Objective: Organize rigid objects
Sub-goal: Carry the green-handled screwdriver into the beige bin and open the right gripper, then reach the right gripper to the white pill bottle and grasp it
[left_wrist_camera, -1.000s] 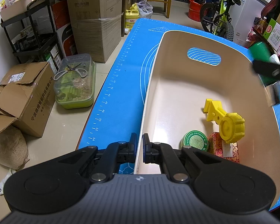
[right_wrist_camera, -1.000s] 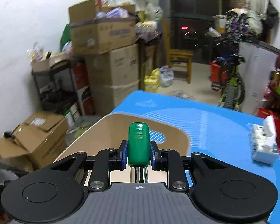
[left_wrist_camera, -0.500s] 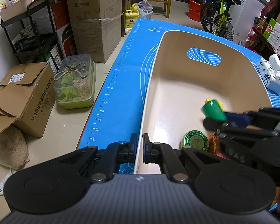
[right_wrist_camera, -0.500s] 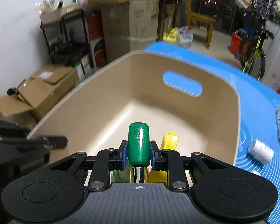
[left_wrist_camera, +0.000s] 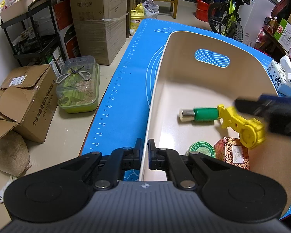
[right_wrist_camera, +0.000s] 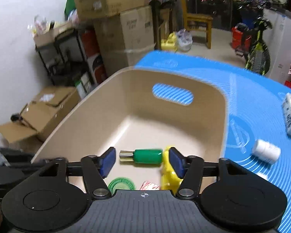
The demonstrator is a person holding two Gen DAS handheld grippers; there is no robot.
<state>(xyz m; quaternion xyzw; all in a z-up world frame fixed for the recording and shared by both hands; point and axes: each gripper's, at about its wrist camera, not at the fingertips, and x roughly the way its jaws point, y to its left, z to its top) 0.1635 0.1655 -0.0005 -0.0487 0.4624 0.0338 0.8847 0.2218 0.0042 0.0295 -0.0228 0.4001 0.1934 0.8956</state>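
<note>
Right claw (right_wrist_camera: 141,162) is hanging wide open, empty, above the green bottle (right_wrist_camera: 147,156) lying in the beige bin (left_wrist_camera: 159,89); left claw (left_wrist_camera: 144,153) is pinching the bin's wall.

We see beige bin (left_wrist_camera: 157,89), blue mat (left_wrist_camera: 126,89), green bottle (left_wrist_camera: 204,114) with silver cap, yellow tool (left_wrist_camera: 242,125), red patterned box (left_wrist_camera: 232,152), probably gold-printed.

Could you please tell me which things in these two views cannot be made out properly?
- Right hand-held gripper, left wrist view: motion-blurred, cut off by the right edge.
- Red patterned box, right wrist view: mostly hidden behind the gripper body.
- Green ointment tin, left wrist view: lid text partly hidden by the left hand-held gripper.
- White bottle on the mat, right wrist view: label blurred.
</note>
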